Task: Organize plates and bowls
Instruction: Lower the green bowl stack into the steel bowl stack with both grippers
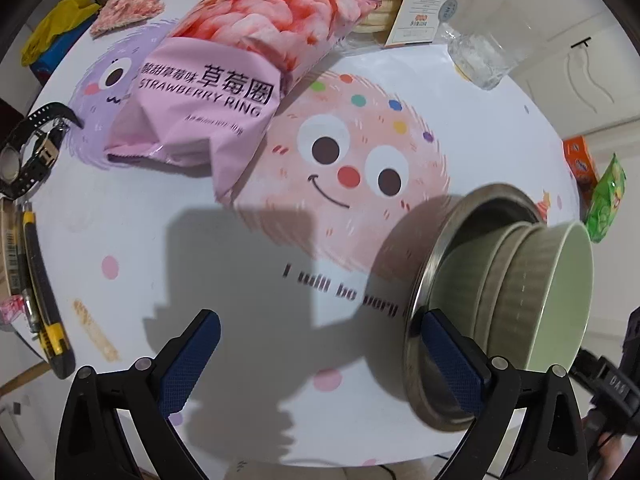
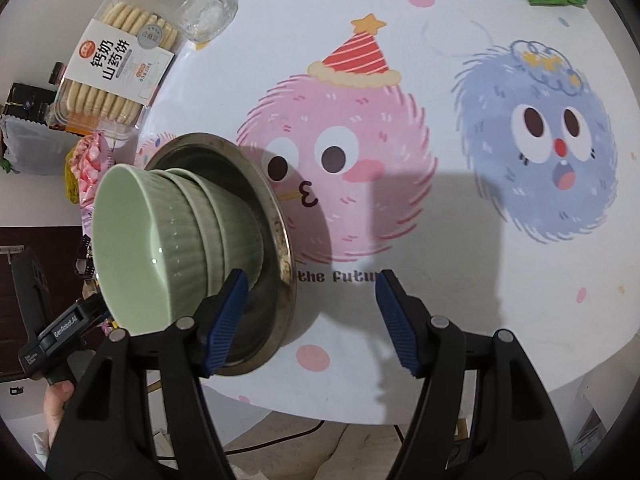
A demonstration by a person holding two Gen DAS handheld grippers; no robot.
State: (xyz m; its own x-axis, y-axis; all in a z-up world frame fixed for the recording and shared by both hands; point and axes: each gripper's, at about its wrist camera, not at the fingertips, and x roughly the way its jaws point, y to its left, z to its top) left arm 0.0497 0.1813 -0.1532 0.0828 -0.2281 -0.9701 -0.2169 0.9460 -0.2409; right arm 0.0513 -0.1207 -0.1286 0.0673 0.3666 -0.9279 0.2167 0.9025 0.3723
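Note:
A stack of green ribbed bowls [image 1: 532, 280] sits in a round metal plate [image 1: 436, 276] on the table, between the two grippers. It also shows in the right wrist view, bowls [image 2: 168, 240] on the metal plate [image 2: 276, 216]. My left gripper [image 1: 320, 360] is open and empty; its right finger stands just in front of the plate's rim. My right gripper [image 2: 310, 320] is open and empty; its left finger overlaps the plate's rim and the bowls' base.
The table has a white cloth with cartoon faces [image 1: 348, 160]. A pink strawberry ring bag [image 1: 224, 80], a cookie box [image 2: 112, 76], a clear glass [image 1: 484, 28], a watch [image 1: 28, 152], a yellow utility knife [image 1: 44, 292] and a green snack packet [image 1: 606, 196] lie around.

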